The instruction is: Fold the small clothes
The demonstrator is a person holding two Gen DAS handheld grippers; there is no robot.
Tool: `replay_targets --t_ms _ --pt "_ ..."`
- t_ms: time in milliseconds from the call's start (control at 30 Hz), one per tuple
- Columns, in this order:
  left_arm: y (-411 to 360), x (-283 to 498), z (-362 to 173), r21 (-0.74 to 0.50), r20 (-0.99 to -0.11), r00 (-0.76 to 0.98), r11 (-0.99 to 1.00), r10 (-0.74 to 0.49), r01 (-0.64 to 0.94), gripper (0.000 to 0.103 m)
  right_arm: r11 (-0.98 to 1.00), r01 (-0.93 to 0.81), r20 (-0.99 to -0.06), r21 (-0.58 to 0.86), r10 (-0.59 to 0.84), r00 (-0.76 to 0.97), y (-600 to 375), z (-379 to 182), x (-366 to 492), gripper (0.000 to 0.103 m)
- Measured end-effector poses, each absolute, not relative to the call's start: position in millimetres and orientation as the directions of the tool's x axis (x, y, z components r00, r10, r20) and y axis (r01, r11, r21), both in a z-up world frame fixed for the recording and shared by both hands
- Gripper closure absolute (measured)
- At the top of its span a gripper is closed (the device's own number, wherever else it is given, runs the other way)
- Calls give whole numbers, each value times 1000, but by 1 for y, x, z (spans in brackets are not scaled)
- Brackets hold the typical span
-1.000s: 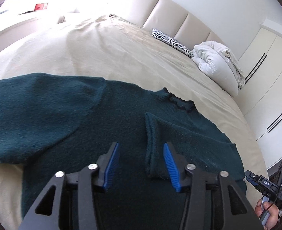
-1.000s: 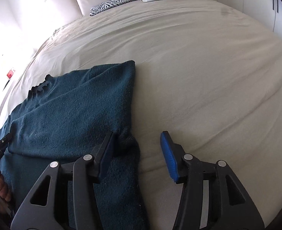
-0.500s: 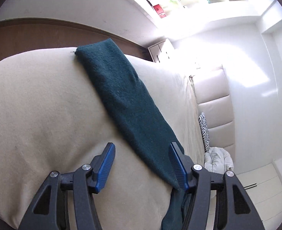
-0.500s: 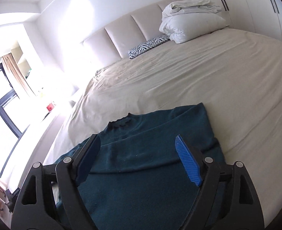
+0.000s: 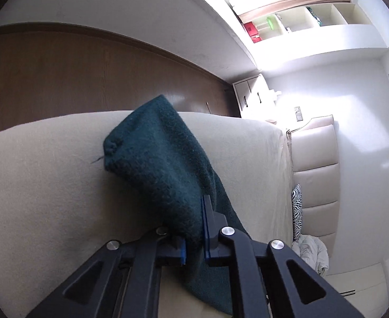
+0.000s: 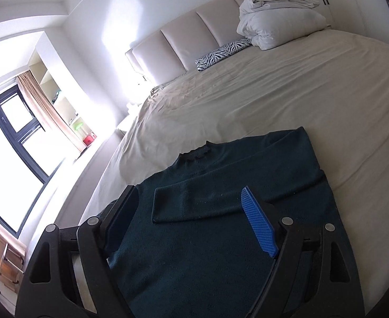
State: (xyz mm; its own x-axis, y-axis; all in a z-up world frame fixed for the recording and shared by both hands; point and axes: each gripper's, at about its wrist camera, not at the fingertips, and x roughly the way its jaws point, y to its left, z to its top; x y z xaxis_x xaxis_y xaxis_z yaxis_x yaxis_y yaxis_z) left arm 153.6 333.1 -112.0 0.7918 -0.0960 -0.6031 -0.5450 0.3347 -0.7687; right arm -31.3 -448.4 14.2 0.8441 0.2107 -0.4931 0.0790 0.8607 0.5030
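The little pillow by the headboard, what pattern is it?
Black-and-white zebra stripes on the pillow, clearest in the right wrist view.

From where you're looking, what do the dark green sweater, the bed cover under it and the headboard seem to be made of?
The sweater looks like a fuzzy wool-type knit: nubbly, matte, ribbed frilly collar. The bed cover seems woven cotton or similar: smooth, beige, finely creased. The headboard looks like padded leather or imitation leather: puffy panels with a soft sheen; which one, I cannot tell.
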Motion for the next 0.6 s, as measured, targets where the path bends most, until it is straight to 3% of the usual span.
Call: replay_targets --t_ms 133,333,433,533,600 --pt "250 187 -50 -636 -615 785 635 -73 -439 94 848 96 -504 520 214 837 -466 -1 -37 29" --pt "49 225 15 -285 -587 803 954 -100 -90 94 819 162 -526 551 190 829 -500 -31 -47 29" --pt "-57 230 3 -122 -599 789 989 -137 79 93 798 193 -529 572 178 830 -520 -43 -53 29" --pt "-149 230 -38 15 -666 730 975 -155 222 91 783 219 -535 582 166 829 -537 -54 -59 29" --pt "-187 226 -65 79 -713 685 954 -149 290 84 772 240 -547 588 162 821 -546 -63 -60 29"
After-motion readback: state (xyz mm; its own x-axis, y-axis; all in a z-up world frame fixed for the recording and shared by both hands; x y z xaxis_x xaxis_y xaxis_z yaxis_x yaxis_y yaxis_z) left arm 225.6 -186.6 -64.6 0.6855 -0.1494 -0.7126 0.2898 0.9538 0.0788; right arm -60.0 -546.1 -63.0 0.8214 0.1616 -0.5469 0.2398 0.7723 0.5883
